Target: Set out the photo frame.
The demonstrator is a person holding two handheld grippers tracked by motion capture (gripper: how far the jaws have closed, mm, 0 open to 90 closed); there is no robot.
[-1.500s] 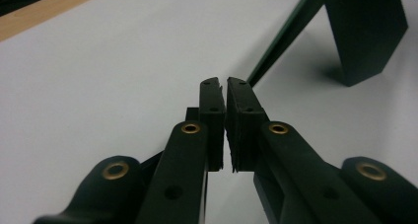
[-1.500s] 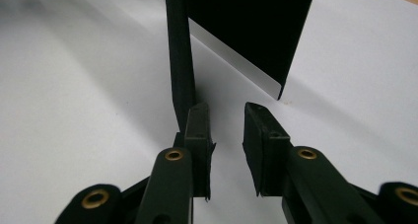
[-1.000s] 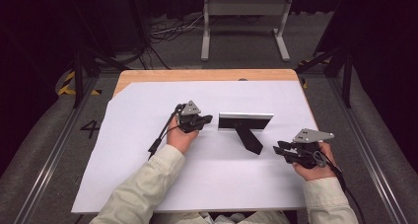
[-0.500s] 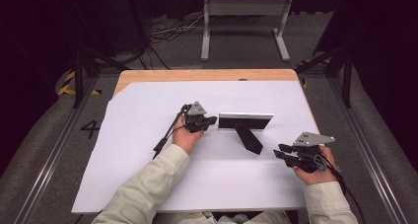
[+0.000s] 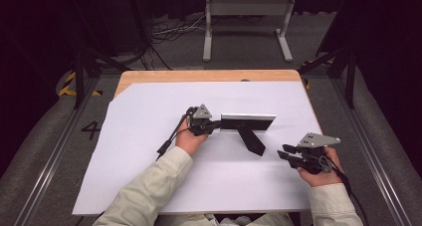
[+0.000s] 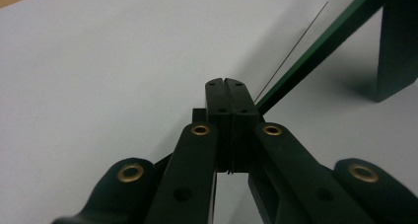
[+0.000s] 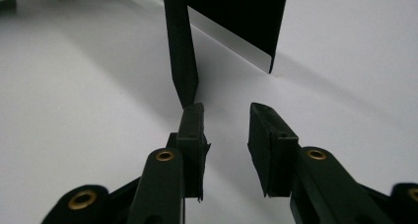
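Left hand-held gripper [image 5: 215, 126]: jaws fully closed, pads pressed flat together; tips touch the left end of the picture frame [image 5: 248, 120]. Whether the frame's edge is caught between the pads cannot be told; in the left gripper view the frame's thin edge [image 6: 315, 56] runs off up and to the right from just beside the closed tips [image 6: 227, 83].
Left hand [image 5: 190, 139]: forearm in a pale sleeve comes in from the bottom, angled up and to the right; gripper points right, held low over the surface.
Right hand-held gripper [image 5: 282, 151]: jaws partly open, just been opening, nothing between them. Pads [image 7: 268, 130] stand apart over bare white.
Right hand [image 5: 318, 167]: rests near the right edge, gripper pointing left toward the frame's prop leg [image 5: 250, 139], near it, not touching.
Picture frame: stands on its long edge at the middle of the surface [image 5: 149, 176], long axis left to right, dark back toward the person.
Prop leg: slants from the frame's back toward the person; its pointed foot [image 7: 183, 86] sits just ahead of the right gripper's left jaw.
Surface: white sheet over a wooden top.
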